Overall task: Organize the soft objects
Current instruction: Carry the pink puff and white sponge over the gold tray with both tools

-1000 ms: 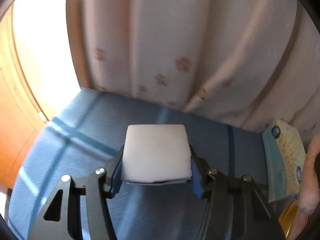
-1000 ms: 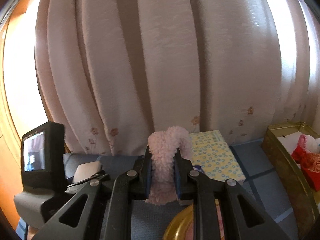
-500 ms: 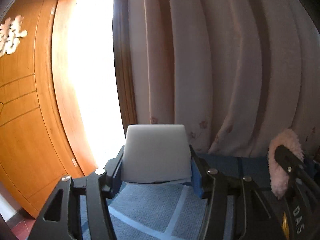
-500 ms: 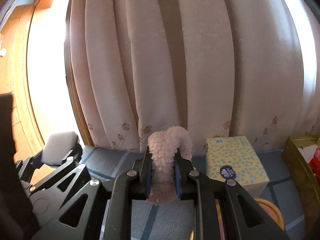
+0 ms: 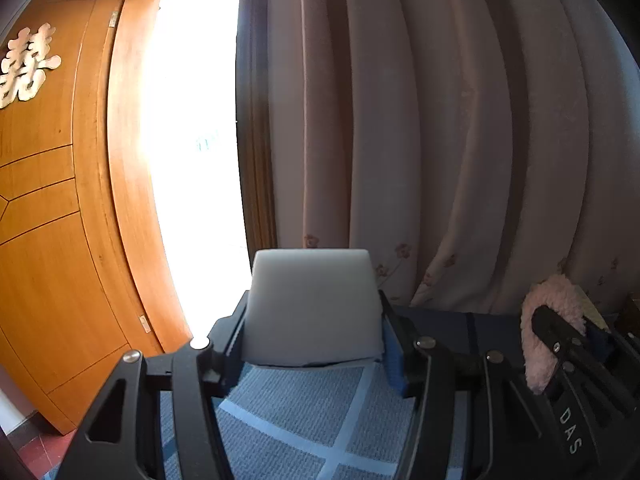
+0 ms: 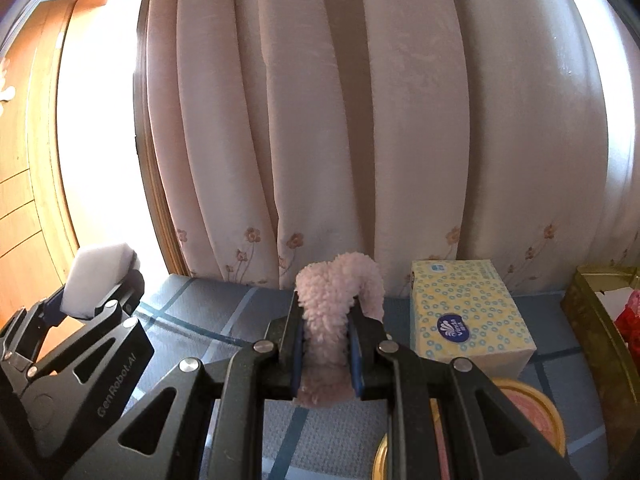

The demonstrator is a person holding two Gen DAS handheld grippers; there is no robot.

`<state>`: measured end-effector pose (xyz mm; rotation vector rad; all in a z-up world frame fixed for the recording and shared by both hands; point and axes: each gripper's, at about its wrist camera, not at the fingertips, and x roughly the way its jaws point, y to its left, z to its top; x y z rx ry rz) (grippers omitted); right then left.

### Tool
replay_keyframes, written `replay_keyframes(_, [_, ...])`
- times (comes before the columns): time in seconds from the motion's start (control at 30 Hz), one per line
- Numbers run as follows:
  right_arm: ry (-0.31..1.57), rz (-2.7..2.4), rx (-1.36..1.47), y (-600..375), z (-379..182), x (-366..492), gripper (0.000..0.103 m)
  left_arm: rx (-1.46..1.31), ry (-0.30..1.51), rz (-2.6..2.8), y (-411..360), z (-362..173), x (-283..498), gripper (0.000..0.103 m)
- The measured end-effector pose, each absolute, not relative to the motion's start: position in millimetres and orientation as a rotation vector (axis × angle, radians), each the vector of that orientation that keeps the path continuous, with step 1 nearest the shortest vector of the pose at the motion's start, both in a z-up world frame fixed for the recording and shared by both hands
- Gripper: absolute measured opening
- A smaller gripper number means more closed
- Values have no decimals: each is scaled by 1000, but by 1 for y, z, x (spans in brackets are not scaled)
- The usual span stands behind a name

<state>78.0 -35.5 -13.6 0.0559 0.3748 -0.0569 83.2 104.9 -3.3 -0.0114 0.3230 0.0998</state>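
A white foam block point(image 5: 312, 304) is clamped between the blue pads of my left gripper point(image 5: 314, 340), held up above the blue checked cloth point(image 5: 296, 408). In the right wrist view the same white foam block point(image 6: 98, 280) and left gripper point(image 6: 92, 300) show at the left. My right gripper point(image 6: 326, 340) is shut on a pink fluffy piece point(image 6: 332, 312) whose top curls over to the right. In the left wrist view the pink fluffy piece point(image 5: 548, 320) appears at the right edge.
A yellow patterned tissue box point(image 6: 468, 312) stands on the cloth by the pale curtain point(image 6: 320, 120). A gold tin point(image 6: 596, 328) with red things is at the far right, a round gold lid point(image 6: 536, 400) below. A wooden door point(image 5: 48, 220) is left.
The left gripper swung up and to the left with the foam block, from facing the cloth to facing the door and window. The right gripper turned slightly; its grip is unchanged.
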Motion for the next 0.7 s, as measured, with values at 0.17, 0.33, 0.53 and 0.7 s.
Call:
replay_keyframes(0.17, [369, -56, 41, -35, -14, 72, 20, -21, 318, 98, 108, -1, 79, 56])
replay_keyframes(0.33, [354, -52, 16, -33, -13, 62, 20, -23, 294, 99, 104, 1, 67, 56])
replay_keyframes(0.53, [332, -38, -6, -34, -12, 50, 20, -24, 303, 91, 102, 4, 65, 56])
replay_keyframes(0.7, [324, -40, -12, -40, -11, 42, 20, -27, 306, 93, 106, 5, 64, 56])
